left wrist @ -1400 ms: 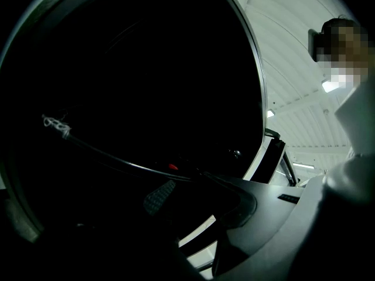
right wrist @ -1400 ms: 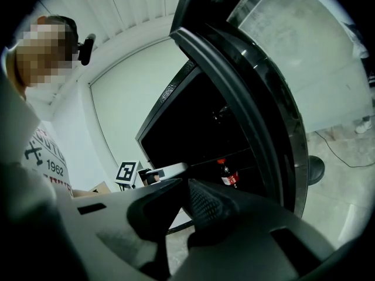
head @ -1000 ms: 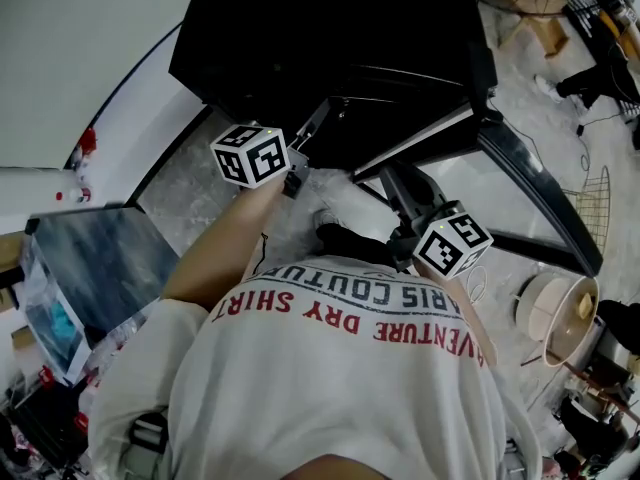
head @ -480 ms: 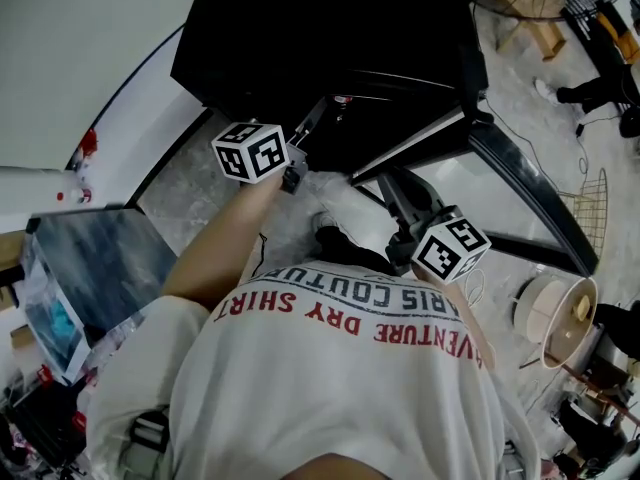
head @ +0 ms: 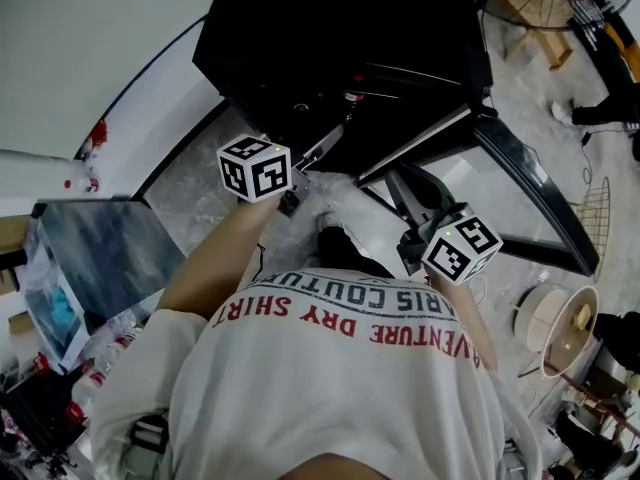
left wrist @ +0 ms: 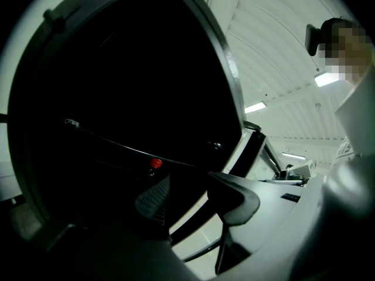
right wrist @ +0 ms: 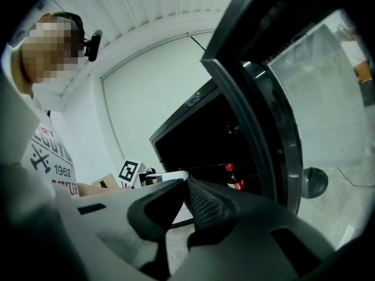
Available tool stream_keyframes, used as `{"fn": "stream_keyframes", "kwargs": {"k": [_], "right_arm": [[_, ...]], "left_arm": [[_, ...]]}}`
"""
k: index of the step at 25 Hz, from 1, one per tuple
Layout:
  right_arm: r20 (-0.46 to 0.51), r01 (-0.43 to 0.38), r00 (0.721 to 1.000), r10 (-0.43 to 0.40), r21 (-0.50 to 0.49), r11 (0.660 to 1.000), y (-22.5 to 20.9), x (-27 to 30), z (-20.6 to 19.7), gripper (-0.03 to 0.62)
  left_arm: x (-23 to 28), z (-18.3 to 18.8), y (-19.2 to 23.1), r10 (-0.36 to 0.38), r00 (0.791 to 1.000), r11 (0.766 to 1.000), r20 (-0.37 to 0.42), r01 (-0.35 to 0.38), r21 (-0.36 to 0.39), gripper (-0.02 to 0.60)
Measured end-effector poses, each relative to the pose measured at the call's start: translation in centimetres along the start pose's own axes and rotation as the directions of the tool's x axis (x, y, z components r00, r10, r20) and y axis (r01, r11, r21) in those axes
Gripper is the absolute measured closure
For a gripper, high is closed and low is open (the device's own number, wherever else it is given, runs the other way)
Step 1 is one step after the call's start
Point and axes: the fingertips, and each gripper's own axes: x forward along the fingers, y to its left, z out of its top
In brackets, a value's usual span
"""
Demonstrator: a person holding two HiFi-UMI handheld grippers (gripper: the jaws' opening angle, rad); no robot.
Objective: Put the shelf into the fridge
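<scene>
Left gripper (left wrist: 193,193) is standing with its jaws wide apart. They have just been opening, and nothing is lying between the pads. It is pointing into the dark mouth of the fridge (head: 330,28). The right gripper (right wrist: 184,185) is sitting with its jaws pressed together, nothing visible between them, beside the open glass door (head: 540,188). The shelf (left wrist: 117,139) is lying across the inside of the fridge as a thin line, with a red-capped bottle (right wrist: 230,177) standing just below it. Pale floor (head: 200,193) is showing open in front of the fridge. The door is jutting out on the right, hemming that side, and a white wall (head: 80,58) is closing the left. A round cream object (head: 555,318) is sitting beyond the door.
</scene>
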Motion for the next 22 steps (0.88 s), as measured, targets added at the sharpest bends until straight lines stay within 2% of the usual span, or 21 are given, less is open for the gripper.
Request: {"fn": "stream_keyframes", "kwargs": {"k": [3,8,11,17,22], "right_arm": [[-0.009,-0.026,1.0,0.026,-0.074,0.997,1.9,-0.4,0.6,0.556],[0.001,-0.115,0.993,0.116,-0.032,0.993,5.4,-1.2,1.7,0.561],[0.006,-0.12,0.993,0.121,-0.094,0.988,7.2,-2.0,2.7,0.563],[0.031,-0.133,0.99,0.141,-0.189,0.973,11.1,-3.6,3.7,0.569],[0.047,-0.149,0.986,0.162,-0.206,0.967,13.9,-4.5,3.7,0.569]], "left_arm": [[-2.0,-0.3,-3.3,-0.046,0.999,0.998,-0.026,0.048,0.044,0.392],[-5.3,-0.1,-8.5,-0.128,0.991,0.985,-0.048,0.133,0.112,0.497],[-7.0,0.3,-11.4,-0.158,0.986,0.975,-0.051,0.164,0.149,0.528],[-10.5,1.2,-16.3,-0.201,0.98,0.956,-0.014,0.199,0.217,0.546],[-12.8,0.9,-18.5,-0.204,0.979,0.947,0.003,0.196,0.255,0.546]]}}
